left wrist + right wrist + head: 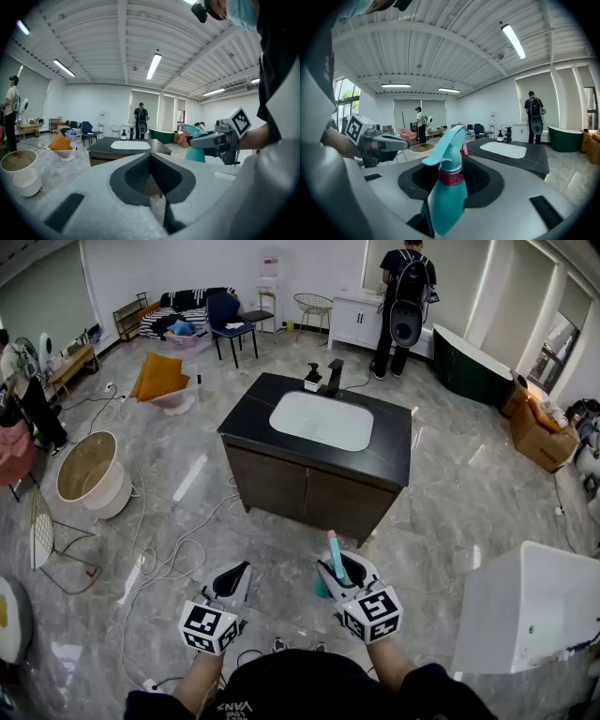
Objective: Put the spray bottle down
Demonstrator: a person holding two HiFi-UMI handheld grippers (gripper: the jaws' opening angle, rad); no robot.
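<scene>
A teal spray bottle (334, 559) with a pink collar stands upright between the jaws of my right gripper (330, 572), which is shut on it. In the right gripper view the bottle (447, 192) fills the middle, its nozzle pointing left. The left gripper view shows the bottle (195, 153) and my right gripper (199, 140) at the right. My left gripper (236, 574) is held beside it at the lower left, shut with nothing in it; the right gripper view has it (401, 143) at the left. Both hang over the floor, short of the black vanity counter (249, 409).
The vanity holds a white sink basin (322, 420) and a black tap (333, 378). A round white tub (91, 474) and loose cables (169, 554) lie on the floor at left. A white box (525, 610) stands at right. A person (403, 296) stands at the back.
</scene>
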